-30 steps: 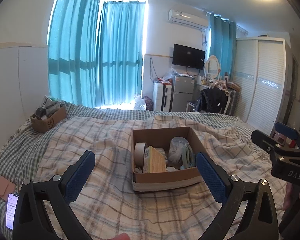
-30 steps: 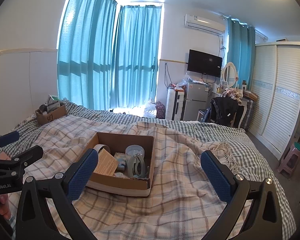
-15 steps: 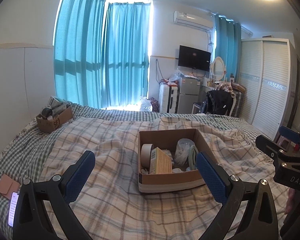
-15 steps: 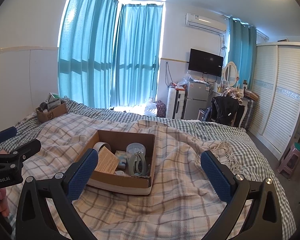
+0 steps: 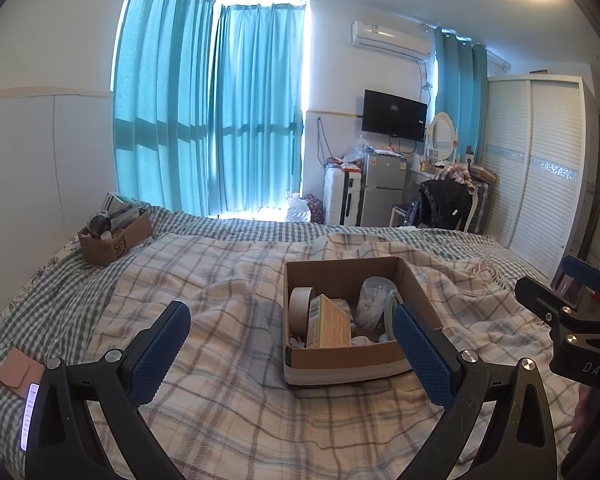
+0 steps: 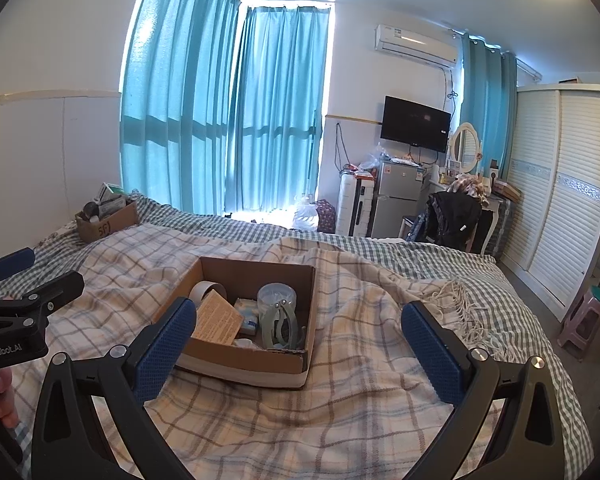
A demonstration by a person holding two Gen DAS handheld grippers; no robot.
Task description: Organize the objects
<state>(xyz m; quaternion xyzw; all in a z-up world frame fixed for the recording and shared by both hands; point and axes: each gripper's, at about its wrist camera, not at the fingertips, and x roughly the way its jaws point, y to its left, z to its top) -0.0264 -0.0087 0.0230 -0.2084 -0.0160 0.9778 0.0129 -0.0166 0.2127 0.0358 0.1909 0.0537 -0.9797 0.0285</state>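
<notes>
An open cardboard box (image 5: 340, 364) sits on the plaid blanket in the middle of the bed; it also shows in the right wrist view (image 6: 260, 272). It holds a tape roll (image 5: 300, 304), a tan flat packet (image 5: 332, 326), a clear round container (image 6: 277, 298) and a pale green clip (image 6: 280, 326). My left gripper (image 5: 290, 354) is open and empty, above the blanket just short of the box. My right gripper (image 6: 298, 346) is open and empty, level with the box's near right corner.
A second cardboard box (image 5: 114, 240) full of items stands at the bed's far left corner. A lit phone (image 5: 28, 414) and a tan pouch (image 5: 18, 372) lie at the left bed edge. A fridge, a chair and a wardrobe stand beyond the bed. A stool (image 6: 586, 320) stands to the right.
Both grippers have drifted slightly, so the box sits a little further right in the left wrist view. Both stay open and empty.
</notes>
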